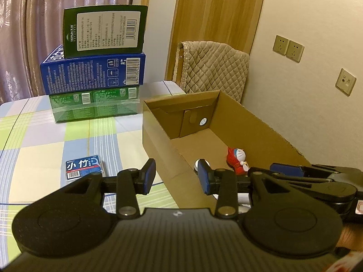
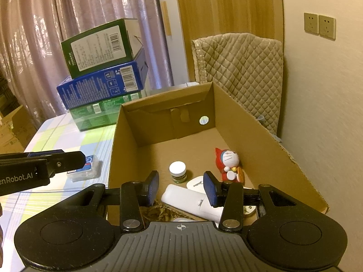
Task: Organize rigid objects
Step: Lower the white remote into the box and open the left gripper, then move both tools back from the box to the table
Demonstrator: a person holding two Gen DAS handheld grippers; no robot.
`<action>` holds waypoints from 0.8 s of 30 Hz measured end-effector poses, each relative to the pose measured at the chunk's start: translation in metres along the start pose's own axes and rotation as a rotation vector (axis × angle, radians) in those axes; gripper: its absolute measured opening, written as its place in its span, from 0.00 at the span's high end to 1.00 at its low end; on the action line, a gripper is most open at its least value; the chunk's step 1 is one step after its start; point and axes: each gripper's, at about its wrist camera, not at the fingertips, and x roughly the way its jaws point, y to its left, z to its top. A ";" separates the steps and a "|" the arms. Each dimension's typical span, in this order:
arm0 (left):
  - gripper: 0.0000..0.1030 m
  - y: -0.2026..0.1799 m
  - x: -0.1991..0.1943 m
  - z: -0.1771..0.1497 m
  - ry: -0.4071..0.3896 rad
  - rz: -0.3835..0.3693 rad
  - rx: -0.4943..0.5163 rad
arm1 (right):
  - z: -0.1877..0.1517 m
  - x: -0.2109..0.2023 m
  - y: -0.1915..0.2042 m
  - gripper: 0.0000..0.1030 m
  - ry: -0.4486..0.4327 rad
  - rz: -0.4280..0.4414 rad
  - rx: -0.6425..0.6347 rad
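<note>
An open cardboard box (image 1: 158,145) (image 2: 261,136) stands on the checked tablecloth. Inside lie a red Doraemon figure (image 2: 229,164) (image 1: 237,159), a small white-lidded jar (image 2: 177,171), a white remote (image 2: 192,200) and another white item (image 2: 195,184). A small blue card pack (image 1: 83,168) (image 2: 87,170) lies on the cloth left of the box. My left gripper (image 1: 177,178) is open and empty, astride the box's near left wall. My right gripper (image 2: 181,189) is open and empty, above the box's near end over the remote.
A stack of three boxes, green (image 1: 104,29), blue (image 1: 93,72) and green (image 1: 94,106), stands at the table's far side. A quilt-covered chair (image 1: 213,68) is behind the box. The wall with sockets (image 1: 288,47) is on the right, curtains at the left.
</note>
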 end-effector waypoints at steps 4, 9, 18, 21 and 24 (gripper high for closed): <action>0.66 0.003 -0.002 0.000 -0.001 0.005 0.000 | 0.001 0.000 0.003 0.61 -0.002 0.001 -0.002; 0.66 0.007 -0.007 0.000 -0.006 0.014 -0.001 | 0.002 -0.002 0.007 0.61 -0.014 0.001 -0.003; 0.66 0.024 -0.021 0.002 -0.018 0.049 -0.004 | 0.004 -0.006 0.020 0.61 -0.049 0.007 -0.012; 0.66 0.033 -0.027 0.000 -0.020 0.065 -0.007 | 0.006 -0.009 0.025 0.61 -0.072 0.017 -0.011; 0.66 0.043 -0.033 -0.003 -0.021 0.084 -0.010 | 0.007 -0.011 0.031 0.61 -0.088 0.030 -0.014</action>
